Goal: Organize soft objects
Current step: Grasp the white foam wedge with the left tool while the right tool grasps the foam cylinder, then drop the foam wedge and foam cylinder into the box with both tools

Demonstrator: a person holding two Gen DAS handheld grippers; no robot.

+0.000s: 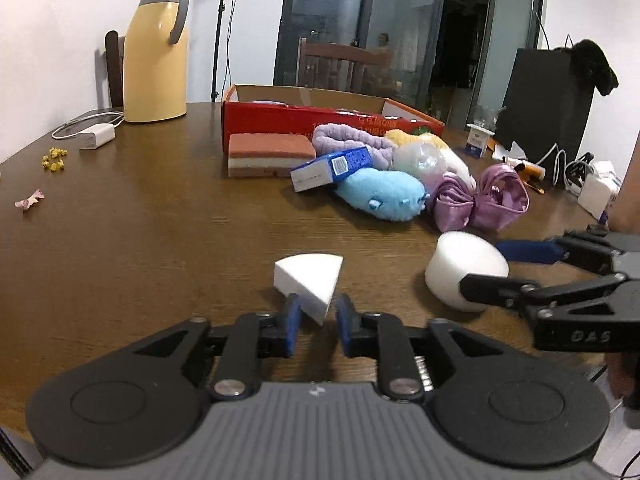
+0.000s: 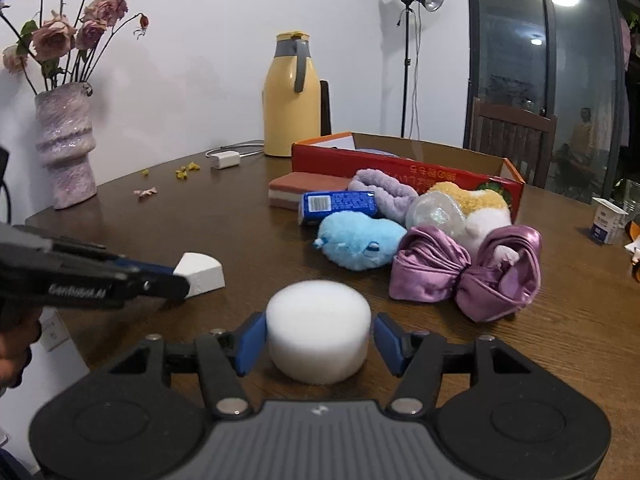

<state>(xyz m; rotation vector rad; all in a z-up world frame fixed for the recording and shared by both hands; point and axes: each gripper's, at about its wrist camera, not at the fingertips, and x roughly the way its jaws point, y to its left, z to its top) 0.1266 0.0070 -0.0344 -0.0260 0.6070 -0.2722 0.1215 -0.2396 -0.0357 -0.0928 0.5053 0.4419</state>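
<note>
Here, left gripper [image 1: 316, 320] apart around white foam wedge [image 1: 310, 282], right gripper [image 2: 318, 338] apart around white foam cylinder [image 2: 318, 336]; either risks squirting off dark wooden tabletop [image 1: 140, 240] if pinched off-centre.

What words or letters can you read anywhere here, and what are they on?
"DAS" on the right tongs, on the black body.
"GenRobot.AI", roughly, on the left tongs, a bit blurred.
Red box: printing appears upside down, unreadable.
Blue carton: barcode and print, too small.
White cup: label too blurred.
</note>
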